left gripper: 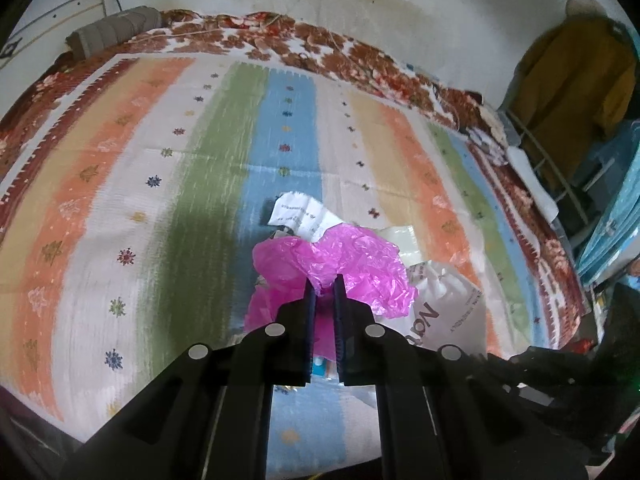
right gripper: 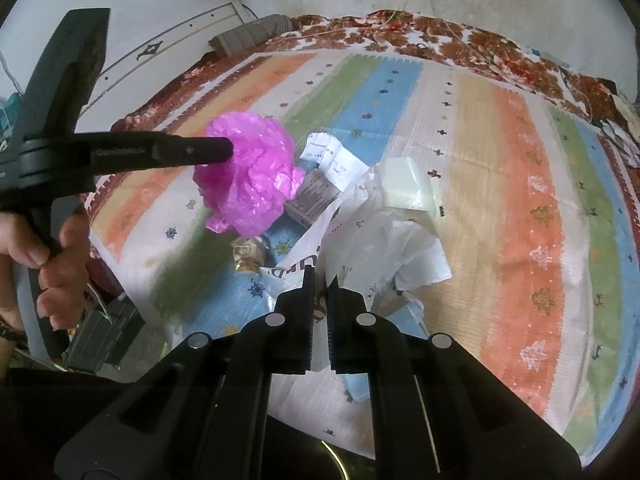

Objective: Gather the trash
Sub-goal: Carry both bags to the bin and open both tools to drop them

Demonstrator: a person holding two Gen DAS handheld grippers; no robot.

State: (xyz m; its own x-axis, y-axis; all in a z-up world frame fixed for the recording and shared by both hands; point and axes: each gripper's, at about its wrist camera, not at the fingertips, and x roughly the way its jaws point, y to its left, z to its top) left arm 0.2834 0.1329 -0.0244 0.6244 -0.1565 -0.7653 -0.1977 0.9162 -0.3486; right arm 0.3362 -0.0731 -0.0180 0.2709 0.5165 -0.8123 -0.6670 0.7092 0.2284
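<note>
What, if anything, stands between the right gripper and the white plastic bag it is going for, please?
Nothing visible does. The right gripper sits with its jaws nearly closed right at the white plastic bag. The pink bag, held up by the left gripper, hangs off to the side, clear of that path.

Crumpled pink plastic bag point(left gripper: 332, 268), bunched and lifted, pinched between left jaws. White printed bag point(right gripper: 372, 240), slack, edge between right jaws. Folded paper slip point(right gripper: 334, 160) beyond both.
</note>
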